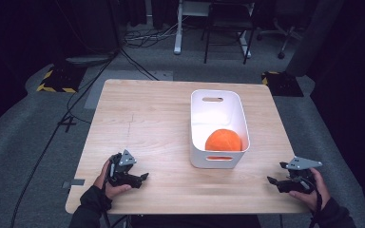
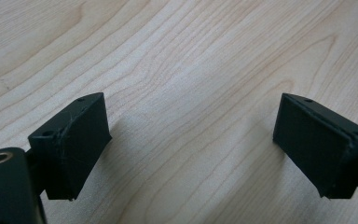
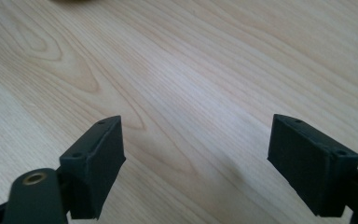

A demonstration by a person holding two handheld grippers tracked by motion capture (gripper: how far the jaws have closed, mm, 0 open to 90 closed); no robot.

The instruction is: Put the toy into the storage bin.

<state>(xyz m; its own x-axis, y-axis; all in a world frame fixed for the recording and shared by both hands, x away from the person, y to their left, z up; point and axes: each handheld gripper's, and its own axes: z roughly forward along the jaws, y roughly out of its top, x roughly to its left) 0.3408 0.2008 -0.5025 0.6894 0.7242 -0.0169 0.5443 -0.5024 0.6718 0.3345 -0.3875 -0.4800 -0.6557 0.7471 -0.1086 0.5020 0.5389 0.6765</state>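
An orange ball-like thing (image 1: 223,140) lies in the near end of a white rectangular bin (image 1: 217,97) on the right half of the light wooden table (image 1: 147,109). My left gripper (image 1: 143,176) rests near the table's front left, held by a hand, jaws apart with nothing between them. In the left gripper view its gripper (image 2: 193,149) stands open over bare wood. My right gripper (image 1: 273,175) sits at the front right edge, right of the bin, also open. The right gripper view shows that gripper (image 3: 196,168) open just above bare wood.
The bin has handle slots at its far end and near wall. Around the table is grey floor with cables, yellow-black striped pads (image 1: 57,80), a white desk leg (image 1: 177,28) and chairs (image 1: 228,28) at the back.
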